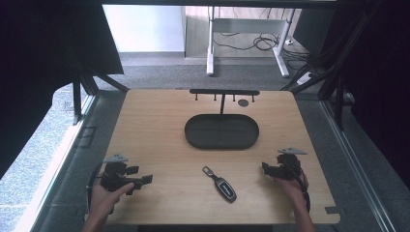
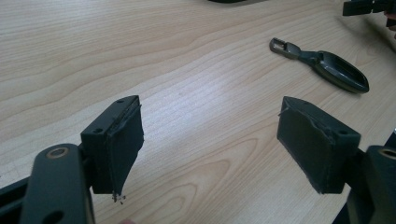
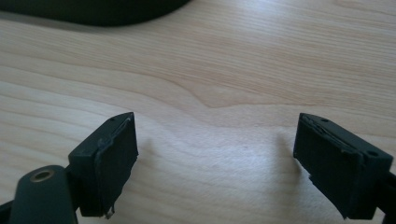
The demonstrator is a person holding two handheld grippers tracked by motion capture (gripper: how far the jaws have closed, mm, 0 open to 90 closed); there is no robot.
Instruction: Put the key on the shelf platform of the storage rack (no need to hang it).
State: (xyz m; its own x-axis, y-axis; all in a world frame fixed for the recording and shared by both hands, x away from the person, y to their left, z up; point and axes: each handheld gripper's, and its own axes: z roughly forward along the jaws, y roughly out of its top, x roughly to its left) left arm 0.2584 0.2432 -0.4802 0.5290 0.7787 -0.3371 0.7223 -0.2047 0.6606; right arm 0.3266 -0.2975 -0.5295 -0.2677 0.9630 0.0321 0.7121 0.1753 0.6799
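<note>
**Key fob between two spread grippers**

In the high view, the key fob (image 1: pixel 221 184) is seen lying flat on the wooden table (image 1: pixel 154 125), between the left gripper (image 1: pixel 145 180) and the right gripper (image 1: pixel 265 167) and apart from both. An oval black tray (image 1: pixel 193 137) with nothing in it and a black hook stand (image 1: pixel 224 92) behind it are shown there. In both gripper views the jaws are spread, with bare wood between them. No writing can be read on the fob.
</note>
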